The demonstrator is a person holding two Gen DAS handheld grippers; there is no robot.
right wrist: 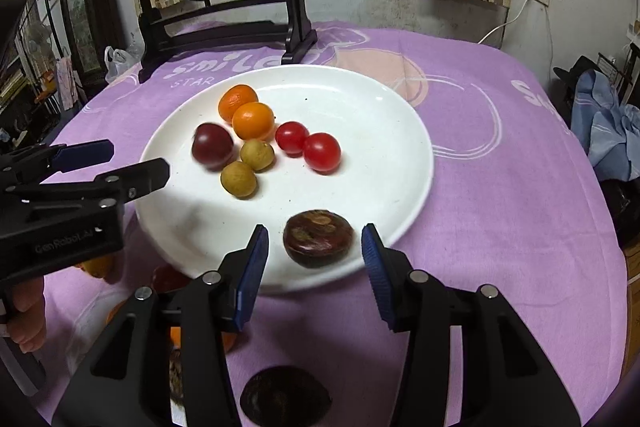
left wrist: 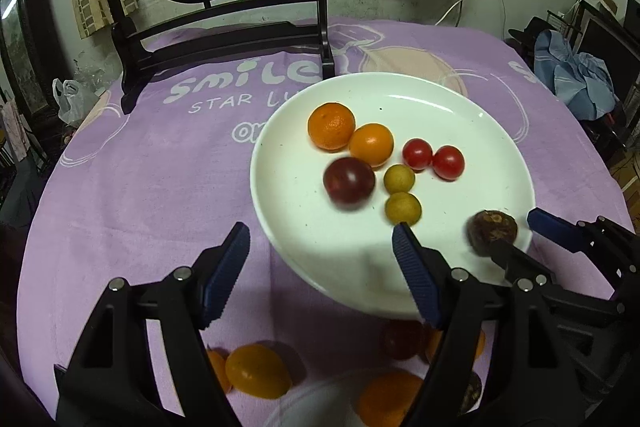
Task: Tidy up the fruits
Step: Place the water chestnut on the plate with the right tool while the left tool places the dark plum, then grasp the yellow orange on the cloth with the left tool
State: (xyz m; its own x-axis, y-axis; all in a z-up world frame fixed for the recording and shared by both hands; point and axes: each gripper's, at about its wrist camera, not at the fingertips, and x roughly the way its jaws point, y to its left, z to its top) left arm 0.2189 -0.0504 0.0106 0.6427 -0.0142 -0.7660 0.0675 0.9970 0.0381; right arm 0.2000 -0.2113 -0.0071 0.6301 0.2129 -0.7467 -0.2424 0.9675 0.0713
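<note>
A white plate (left wrist: 460, 99) (right wrist: 380, 107) on the purple cloth holds two oranges (left wrist: 331, 126), a dark plum (left wrist: 349, 180) (right wrist: 212, 146) that looks motion-blurred, two yellow-green fruits (left wrist: 402, 207), two red cherry tomatoes (left wrist: 448, 162) and a brown chestnut-like fruit (right wrist: 318, 238) (left wrist: 492, 231) near the front rim. My left gripper (left wrist: 320, 247) is open and empty over the plate's near-left rim. My right gripper (right wrist: 316, 251) is open with its jaws on either side of the brown fruit, not touching it.
Loose fruits lie on the cloth near me: a yellow-orange one (left wrist: 258, 371), orange ones (left wrist: 386, 399), a red one (left wrist: 402, 339) and a dark one (right wrist: 285, 403). A black-framed painted screen (left wrist: 224, 39) stands at the table's back. A second white dish (left wrist: 304, 407) is at the bottom edge.
</note>
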